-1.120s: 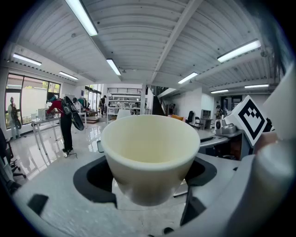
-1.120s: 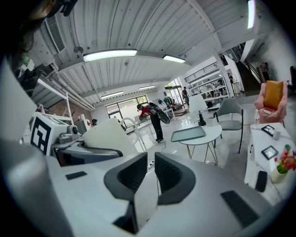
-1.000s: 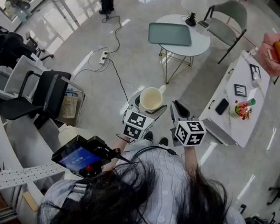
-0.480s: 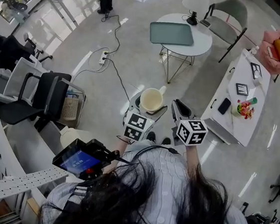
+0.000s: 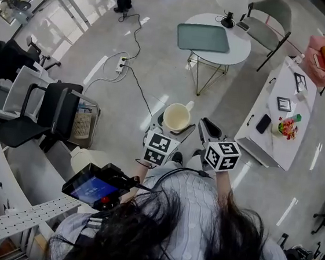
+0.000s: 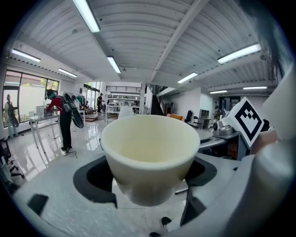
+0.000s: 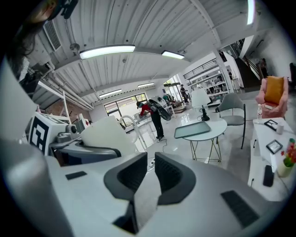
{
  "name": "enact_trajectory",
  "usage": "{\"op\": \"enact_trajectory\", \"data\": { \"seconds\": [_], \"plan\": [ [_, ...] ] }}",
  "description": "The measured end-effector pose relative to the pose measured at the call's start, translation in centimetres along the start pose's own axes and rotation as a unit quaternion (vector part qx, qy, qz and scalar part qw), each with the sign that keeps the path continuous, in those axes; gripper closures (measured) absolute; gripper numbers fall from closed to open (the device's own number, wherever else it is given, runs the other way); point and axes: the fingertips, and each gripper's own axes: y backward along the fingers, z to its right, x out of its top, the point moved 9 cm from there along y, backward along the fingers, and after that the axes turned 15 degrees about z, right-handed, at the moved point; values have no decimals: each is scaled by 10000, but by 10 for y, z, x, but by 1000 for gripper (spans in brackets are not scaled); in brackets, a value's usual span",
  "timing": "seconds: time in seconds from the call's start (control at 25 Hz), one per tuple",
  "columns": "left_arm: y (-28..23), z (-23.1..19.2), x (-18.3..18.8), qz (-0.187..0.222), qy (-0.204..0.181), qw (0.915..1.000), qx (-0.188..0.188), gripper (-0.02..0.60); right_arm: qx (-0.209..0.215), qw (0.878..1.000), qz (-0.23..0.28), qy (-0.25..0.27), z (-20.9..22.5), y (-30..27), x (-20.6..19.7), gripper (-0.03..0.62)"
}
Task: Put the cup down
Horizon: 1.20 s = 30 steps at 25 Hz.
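A cream cup with a small handle sits upright and empty between the jaws of my left gripper, which is shut on its lower body, high above the floor. In the left gripper view the cup fills the middle, with the dark pads pressed against its sides. My right gripper hangs just right of the cup, level with it. Its jaws stand almost together with nothing between them. The cup shows at left in the right gripper view.
A round white table carrying a grey-green tray stands ahead, with a lamp and a chair behind it. A long white table with small items runs along the right. Black chairs and a floor cable lie left.
Both grippers keep their places and the cup stays gripped. Only the head view has drifted slightly, so the round table sits a little farther right.
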Motion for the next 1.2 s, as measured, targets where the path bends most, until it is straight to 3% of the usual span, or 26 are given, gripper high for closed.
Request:
{"op": "enact_trajectory", "data": {
  "seconds": [0.4, 1.2],
  "plan": [
    [-47, -11, -2, -62, 74, 10000, 17, 130, -135, 9998, -73, -108, 46, -22, 8, 528],
    [-217, -43, 25, 118, 311, 9973, 652, 130, 371, 9983, -402, -181, 196, -127, 73, 528]
  ]
}}
